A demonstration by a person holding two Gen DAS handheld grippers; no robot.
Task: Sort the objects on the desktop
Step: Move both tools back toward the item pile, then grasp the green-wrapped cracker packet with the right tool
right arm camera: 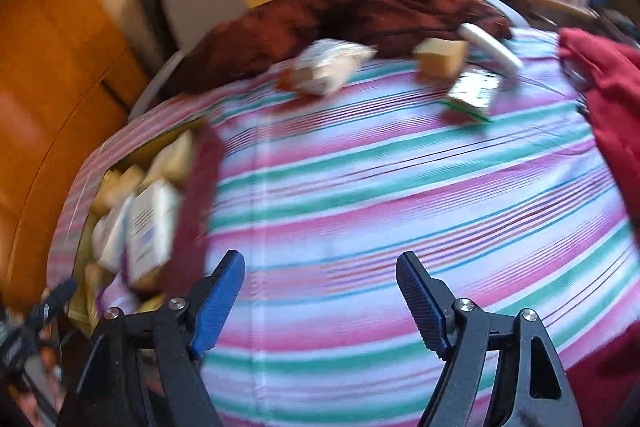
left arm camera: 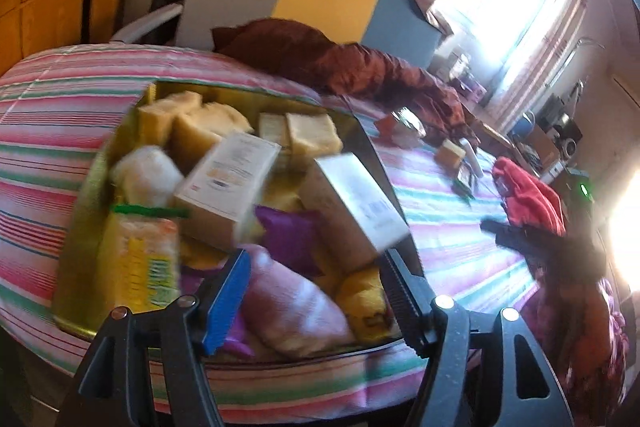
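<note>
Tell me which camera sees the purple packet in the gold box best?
The left wrist view. There the purple packet lies in plain sight among the boxes inside the gold box, just beyond the open fingers. The right wrist view catches only the box's crowded edge at the far left, blurred, with just a doubtful purple sliver.

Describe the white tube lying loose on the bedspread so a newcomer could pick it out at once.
Start from the striped bedspread and go to its far edge, by the dark red blanket. The white tube lies there just right of a tan box: long, slim and rounded, unlike the boxy packets nearby.
</note>
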